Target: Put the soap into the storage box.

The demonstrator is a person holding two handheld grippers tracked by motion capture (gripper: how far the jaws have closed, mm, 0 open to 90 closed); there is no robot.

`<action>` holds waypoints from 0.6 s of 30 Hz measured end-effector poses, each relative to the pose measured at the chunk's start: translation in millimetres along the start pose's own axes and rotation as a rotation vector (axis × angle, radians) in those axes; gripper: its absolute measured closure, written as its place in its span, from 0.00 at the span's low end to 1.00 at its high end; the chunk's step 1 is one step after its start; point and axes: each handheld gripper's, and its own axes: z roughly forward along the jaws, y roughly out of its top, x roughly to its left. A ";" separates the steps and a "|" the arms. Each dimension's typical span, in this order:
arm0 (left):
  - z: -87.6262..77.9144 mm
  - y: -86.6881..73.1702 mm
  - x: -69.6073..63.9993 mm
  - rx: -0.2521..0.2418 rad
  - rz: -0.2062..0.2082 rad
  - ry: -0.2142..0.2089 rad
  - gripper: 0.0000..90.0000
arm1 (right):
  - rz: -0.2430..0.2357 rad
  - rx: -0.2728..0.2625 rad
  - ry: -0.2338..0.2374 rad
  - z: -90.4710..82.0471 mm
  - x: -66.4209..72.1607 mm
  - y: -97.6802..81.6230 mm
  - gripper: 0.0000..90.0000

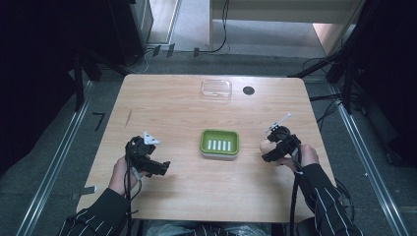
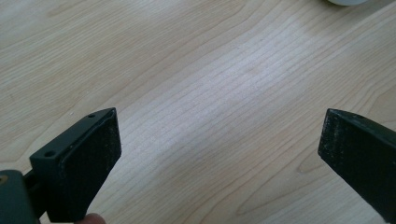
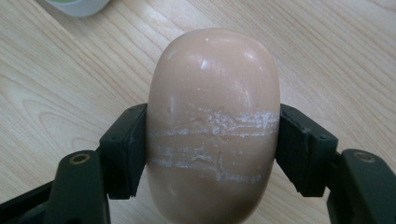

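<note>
A peach-coloured oval bar of soap with white scrape marks sits clamped between the jaws of my right gripper. From above, the soap and right gripper hover at the table's right, just right of a green soap dish with a slotted white insert. My left gripper rests near the table's left front, open, with bare wood between its wide-apart jaws.
A clear plastic lid lies at the far middle of the wooden table, with a small black disc to its right. Cables trail over the grey floor beyond the far edge.
</note>
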 end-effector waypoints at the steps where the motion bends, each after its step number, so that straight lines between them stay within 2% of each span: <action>1: 0.1 0.0 -0.2 -0.001 0.000 0.001 0.00 | -0.006 0.000 0.001 -0.2 0.6 1.2 0.37; 18: 0.4 0.1 -0.7 0.000 0.002 -0.003 0.00 | -0.077 -0.009 0.011 1.7 9.2 20.8 0.37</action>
